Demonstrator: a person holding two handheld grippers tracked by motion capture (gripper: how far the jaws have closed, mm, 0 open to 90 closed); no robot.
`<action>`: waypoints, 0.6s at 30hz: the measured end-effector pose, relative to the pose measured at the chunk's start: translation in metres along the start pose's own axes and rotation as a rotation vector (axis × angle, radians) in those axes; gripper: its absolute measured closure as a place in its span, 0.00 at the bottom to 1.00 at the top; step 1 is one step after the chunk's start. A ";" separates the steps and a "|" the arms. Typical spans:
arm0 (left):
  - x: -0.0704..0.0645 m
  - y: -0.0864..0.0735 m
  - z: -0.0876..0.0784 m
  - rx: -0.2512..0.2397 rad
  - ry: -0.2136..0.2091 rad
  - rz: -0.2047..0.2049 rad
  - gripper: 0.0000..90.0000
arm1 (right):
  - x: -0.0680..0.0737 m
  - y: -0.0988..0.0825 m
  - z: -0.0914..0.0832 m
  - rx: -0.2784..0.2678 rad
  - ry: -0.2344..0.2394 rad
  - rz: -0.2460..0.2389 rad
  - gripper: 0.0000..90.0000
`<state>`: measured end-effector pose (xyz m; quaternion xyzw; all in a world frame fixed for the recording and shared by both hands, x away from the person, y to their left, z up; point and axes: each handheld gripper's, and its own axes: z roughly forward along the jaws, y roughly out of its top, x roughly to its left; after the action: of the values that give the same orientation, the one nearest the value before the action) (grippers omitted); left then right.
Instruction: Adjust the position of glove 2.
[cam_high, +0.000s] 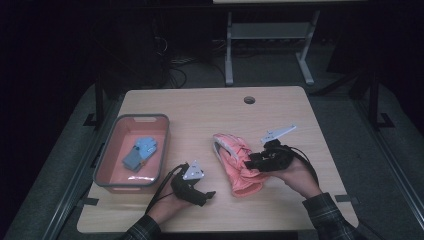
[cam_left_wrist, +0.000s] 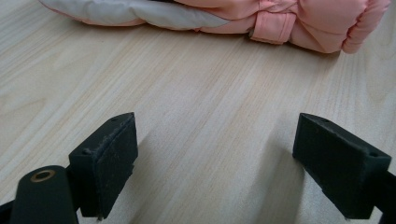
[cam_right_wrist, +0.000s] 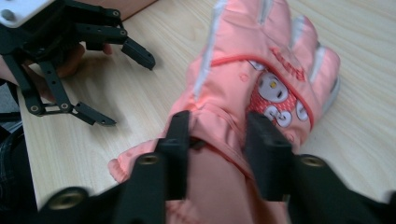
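Right gripper (cam_right_wrist: 217, 154) pinches the pink glove (cam_right_wrist: 261, 84) at its wrist, jaws narrowed onto a fold. Lying mid-table beside the tray (cam_high: 102, 162), it looks light, padded and floppy; the cuff seems the firmest hold. Left gripper (cam_left_wrist: 229, 163) gapes wide, empty.

Your pink padded glove (cam_high: 235, 160) lies flat on the worktop, fingers pointing to eleven o'clock, cartoon patch up, its cuff pinched at five o'clock.
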<state>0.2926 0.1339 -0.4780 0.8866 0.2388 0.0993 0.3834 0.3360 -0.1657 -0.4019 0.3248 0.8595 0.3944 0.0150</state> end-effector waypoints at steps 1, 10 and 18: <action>0.000 0.000 0.000 0.001 0.000 0.000 0.15 | 0.001 0.000 -0.001 -0.002 0.004 -0.003 0.82; 0.000 0.001 0.000 0.010 0.007 0.002 0.15 | 0.008 0.007 -0.009 -0.034 -0.006 -0.077 0.94; -0.001 0.009 -0.002 0.018 0.022 0.000 0.16 | 0.024 0.028 -0.020 -0.051 -0.051 -0.120 0.94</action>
<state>0.2941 0.1295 -0.4703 0.8889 0.2441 0.1070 0.3727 0.3269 -0.1520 -0.3637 0.2821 0.8665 0.4061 0.0689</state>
